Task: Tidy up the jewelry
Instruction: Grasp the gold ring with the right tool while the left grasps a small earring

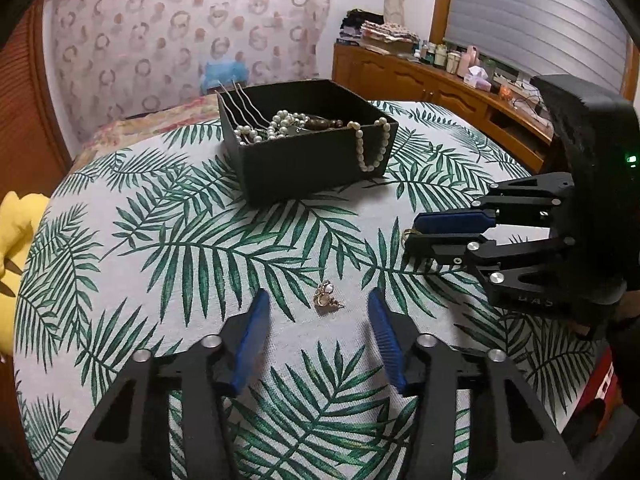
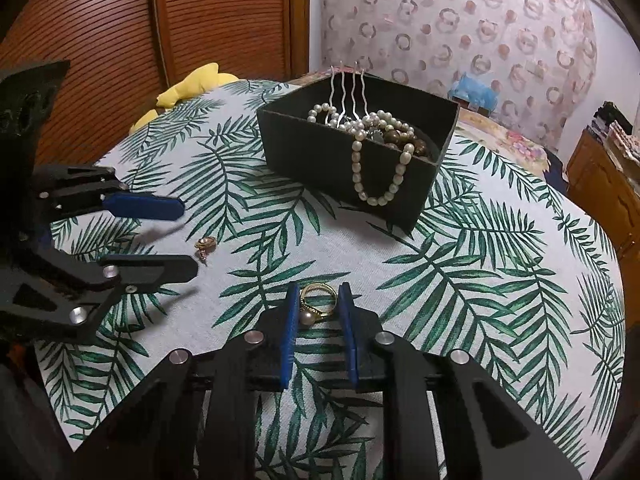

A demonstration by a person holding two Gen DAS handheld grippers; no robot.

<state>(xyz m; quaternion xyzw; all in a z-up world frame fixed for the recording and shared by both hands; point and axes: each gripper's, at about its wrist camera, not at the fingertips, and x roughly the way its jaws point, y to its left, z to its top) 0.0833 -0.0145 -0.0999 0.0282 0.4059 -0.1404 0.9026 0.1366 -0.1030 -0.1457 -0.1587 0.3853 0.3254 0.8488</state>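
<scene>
A black open box point(image 1: 308, 168) holds pearl strands, brown beads and silver hair pins; one pearl strand point(image 1: 374, 148) hangs over its rim. It also shows in the right wrist view point(image 2: 344, 172). My left gripper point(image 1: 318, 300) is open, with a small gold and pearl brooch point(image 1: 327, 298) lying on the cloth between its fingertips. My right gripper point(image 2: 318, 298) is closed on a gold ring with a pearl point(image 2: 316, 304) that rests on the cloth. In the left wrist view the right gripper point(image 1: 416, 230) shows at the right with the ring point(image 1: 409, 234) at its tips.
The table is covered by a white cloth with green palm leaves point(image 1: 200, 240). A yellow soft toy point(image 1: 16, 232) lies at the left edge. A wooden sideboard with bottles point(image 1: 448, 80) stands behind at the right. A wooden slatted door point(image 2: 120, 40) is at the left.
</scene>
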